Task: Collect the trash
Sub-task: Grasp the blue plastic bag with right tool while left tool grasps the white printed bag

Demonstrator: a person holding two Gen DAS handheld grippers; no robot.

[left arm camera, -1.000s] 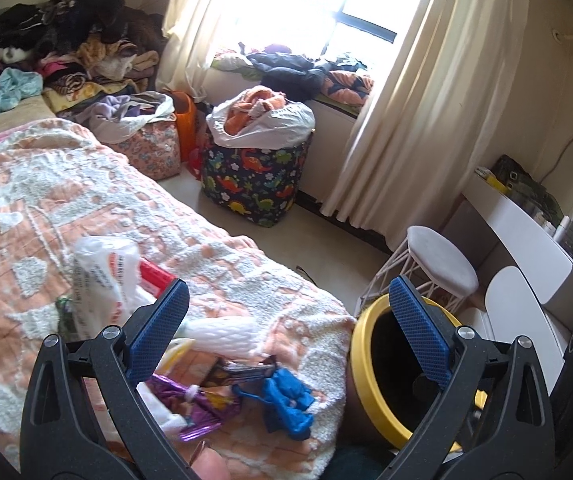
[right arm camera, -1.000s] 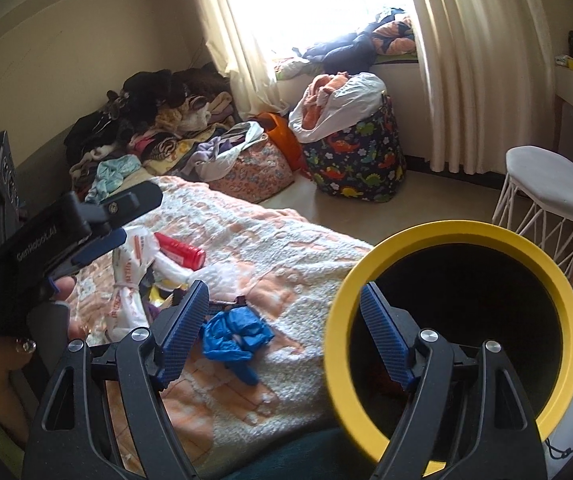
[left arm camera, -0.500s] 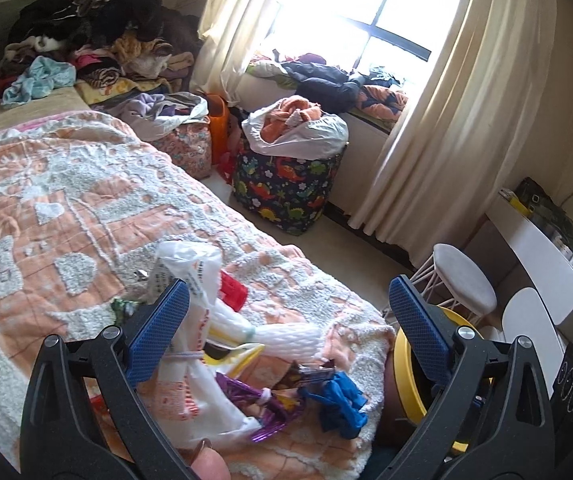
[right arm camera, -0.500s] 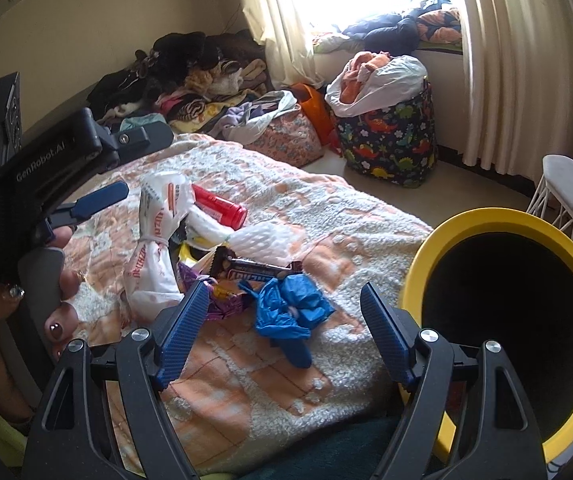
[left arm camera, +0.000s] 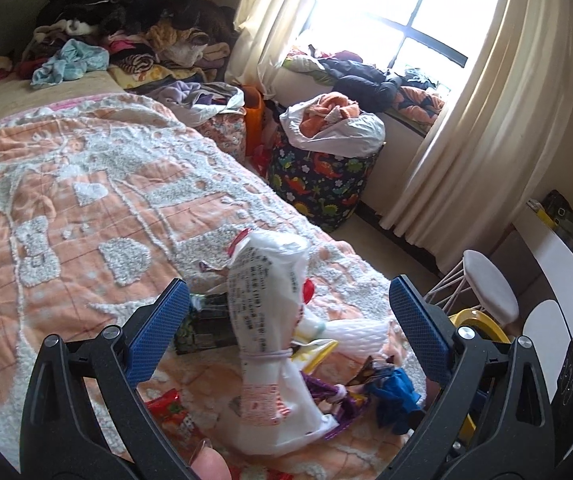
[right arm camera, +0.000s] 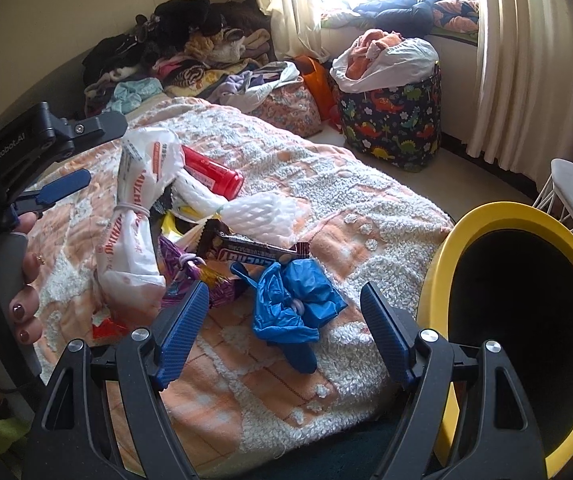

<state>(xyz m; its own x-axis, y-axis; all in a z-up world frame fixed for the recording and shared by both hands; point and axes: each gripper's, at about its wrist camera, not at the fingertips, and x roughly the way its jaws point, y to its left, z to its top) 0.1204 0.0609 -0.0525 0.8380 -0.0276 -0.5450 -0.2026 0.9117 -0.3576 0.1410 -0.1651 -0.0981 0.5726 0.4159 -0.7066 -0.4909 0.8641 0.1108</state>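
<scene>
The trash lies in 1 heap on the bed (right arm camera: 326, 184), near the corner nearest the bin (right arm camera: 446, 280). The bin, yellow-rimmed with a dark inside, stands just beside that corner, off the bed.

Heap contents, placed relative to the bin:
- Blue bag (right arm camera: 294, 300), crumpled, the piece nearest the bin.
- Candy wrapper (right arm camera: 246, 252), dark, touching the blue bag on its far side.
- Foam net (right arm camera: 262, 216), white, beyond the wrapper.
- Red tube (right arm camera: 214, 172), lying flat, further from the bin than the net.
- White bag (right arm camera: 134, 216), tied at the middle with a band, at the side of the heap far from the bin.
- Purple wrapper (right arm camera: 190, 276), between the white bag and the blue bag.

Right tongs (right arm camera: 284, 334): spread wide, nothing between the pads. They hang over the bed with the blue bag in the gap, not touching it.

Left tongs (left arm camera: 288, 330): spread wide, nothing pinched. In the left wrist view the white bag (left arm camera: 270, 340) lies in the gap, apart from both pads. A hand (right arm camera: 22, 280) grips the left handle, at the side of the heap away from the bin.

Also in the left wrist view: a red packet (left arm camera: 170, 412) on the bed, beyond the white bag from the bin (left arm camera: 474, 320).
</scene>
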